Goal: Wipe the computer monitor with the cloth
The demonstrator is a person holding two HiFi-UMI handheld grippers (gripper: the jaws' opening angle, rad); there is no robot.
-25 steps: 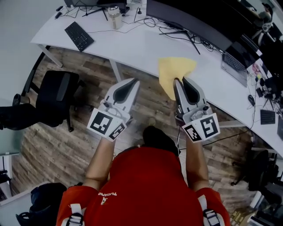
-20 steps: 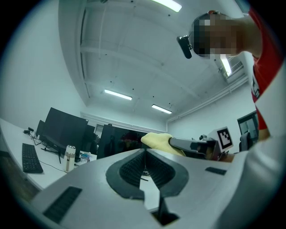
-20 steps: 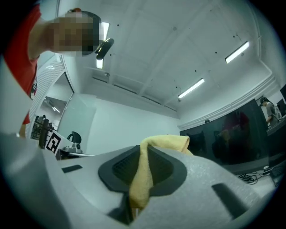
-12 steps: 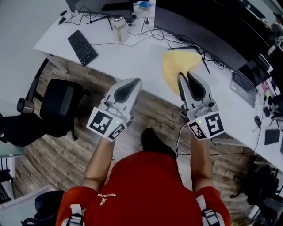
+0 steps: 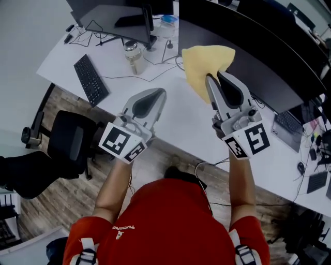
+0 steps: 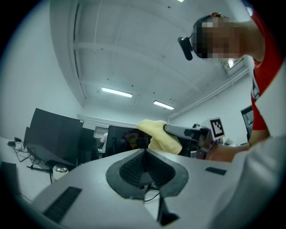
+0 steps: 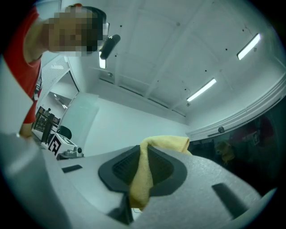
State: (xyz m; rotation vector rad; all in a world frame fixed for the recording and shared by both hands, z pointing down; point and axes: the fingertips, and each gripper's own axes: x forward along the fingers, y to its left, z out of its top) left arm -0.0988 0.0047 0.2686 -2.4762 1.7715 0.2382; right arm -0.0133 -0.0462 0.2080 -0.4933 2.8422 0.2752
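Note:
The yellow cloth [image 5: 203, 63] hangs from my right gripper [image 5: 212, 77], whose jaws are shut on one fold of it. In the right gripper view the cloth [image 7: 144, 176] runs down between the pads. It is held up in front of the lower left part of the wide dark monitor [image 5: 274, 64]; I cannot tell whether it touches the screen. My left gripper [image 5: 158, 94] is shut with nothing in it and hovers over the white desk [image 5: 170, 119], left of the right one. From the left gripper view the cloth [image 6: 157, 134] shows ahead.
A second monitor [image 5: 111, 11] stands at the desk's far left, with a black keyboard [image 5: 90, 78], a glass jar [image 5: 133, 54] and loose cables near it. A laptop [image 5: 290, 124] lies at the right. A black office chair [image 5: 70, 144] stands on the wood floor left of me.
The right gripper has carried the cloth forward and up, from above the desk's near edge to the front of the wide monitor. The left gripper moved forward over the desk too.

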